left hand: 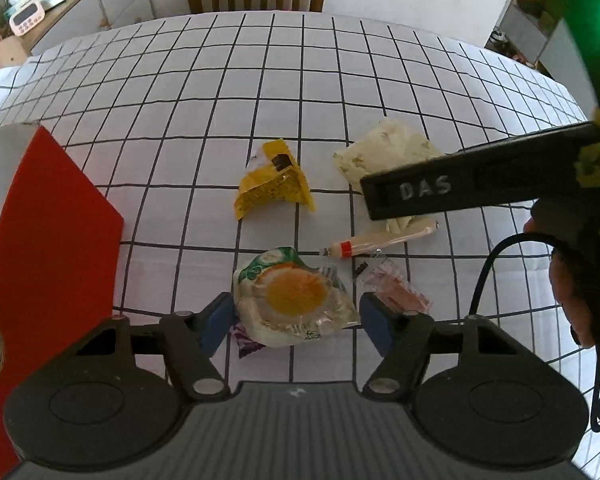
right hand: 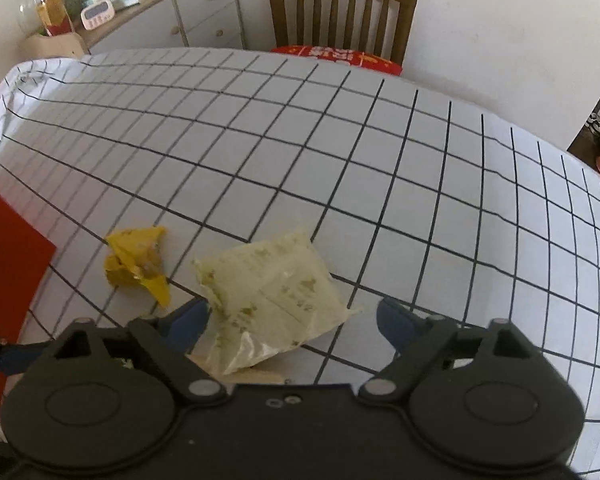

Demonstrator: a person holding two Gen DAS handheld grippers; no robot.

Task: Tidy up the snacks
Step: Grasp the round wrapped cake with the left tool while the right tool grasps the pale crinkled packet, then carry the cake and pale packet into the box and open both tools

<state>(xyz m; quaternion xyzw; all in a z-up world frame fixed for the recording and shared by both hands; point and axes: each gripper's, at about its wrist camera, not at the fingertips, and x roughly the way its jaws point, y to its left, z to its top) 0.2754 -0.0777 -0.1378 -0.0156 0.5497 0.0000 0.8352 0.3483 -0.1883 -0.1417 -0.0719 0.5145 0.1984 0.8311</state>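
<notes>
My left gripper (left hand: 298,322) is open, its blue pads either side of a clear jelly cup with an orange centre (left hand: 296,298) lying on the checked tablecloth. A purple wrapper (left hand: 246,342) peeks out under the cup. Nearby lie a yellow packet (left hand: 274,182), a thin tube with a red band (left hand: 380,242), a pink clear packet (left hand: 396,290) and a pale cream bag (left hand: 384,148). My right gripper (right hand: 294,322) is open around the cream bag (right hand: 272,300), with the yellow packet (right hand: 138,262) to its left. A red box (left hand: 48,240) stands at the left.
The right gripper's black body marked DAS (left hand: 480,182) crosses above the cream bag in the left wrist view. A wooden chair (right hand: 342,12) with a red cushion stands behind the table. A cabinet with clutter (right hand: 148,8) is at the back left.
</notes>
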